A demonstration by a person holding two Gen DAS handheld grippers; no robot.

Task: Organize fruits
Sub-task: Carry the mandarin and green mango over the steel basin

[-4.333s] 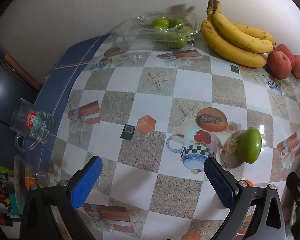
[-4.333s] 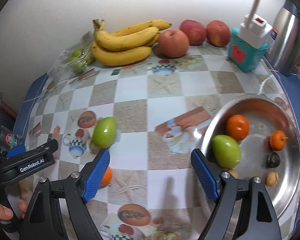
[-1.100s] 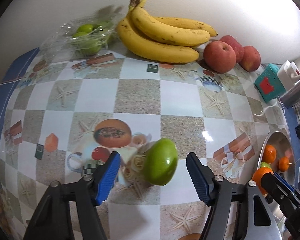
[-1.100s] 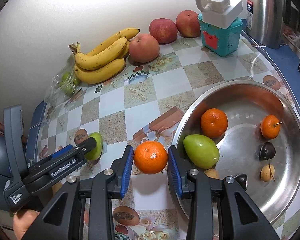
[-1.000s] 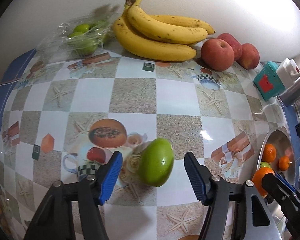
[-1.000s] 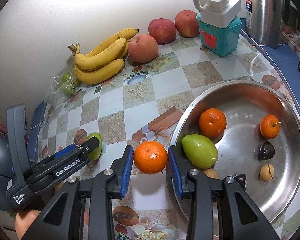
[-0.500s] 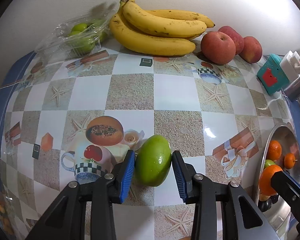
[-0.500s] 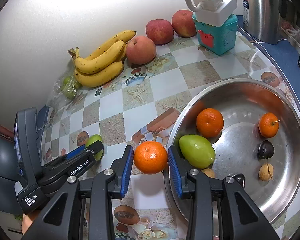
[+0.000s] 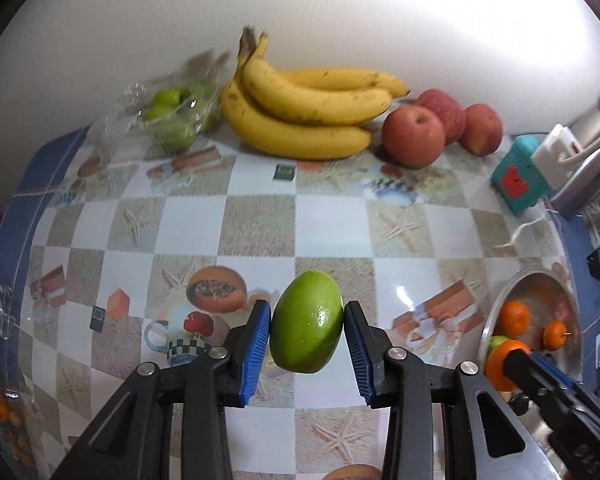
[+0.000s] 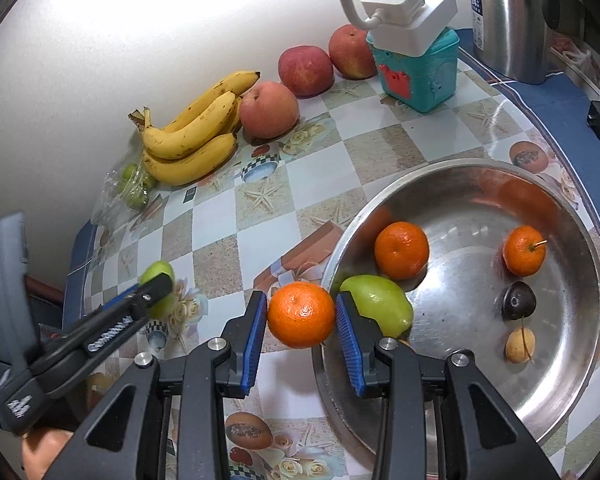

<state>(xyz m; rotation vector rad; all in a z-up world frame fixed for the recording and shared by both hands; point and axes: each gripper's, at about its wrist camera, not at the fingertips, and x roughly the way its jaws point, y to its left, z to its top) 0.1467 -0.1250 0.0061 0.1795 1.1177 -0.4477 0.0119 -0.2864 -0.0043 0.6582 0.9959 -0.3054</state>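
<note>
The table (image 9: 332, 224) wears a shiny cloth with white and sandy squares, starfish, cups and gift boxes printed on it, and a blue edge. At the back, by the white wall, lie a bunch of bananas (image 9: 300, 120), three red apples (image 9: 414, 136) and a clear bag of small green fruits (image 9: 172, 116). A teal box (image 10: 420, 72) with a white plug block on top stands near a shiny kettle (image 10: 508, 20). A big metal bowl (image 10: 572, 380) sits on the right side.

A power strip (image 10: 410, 6) sits atop a teal box (image 10: 420, 70).
</note>
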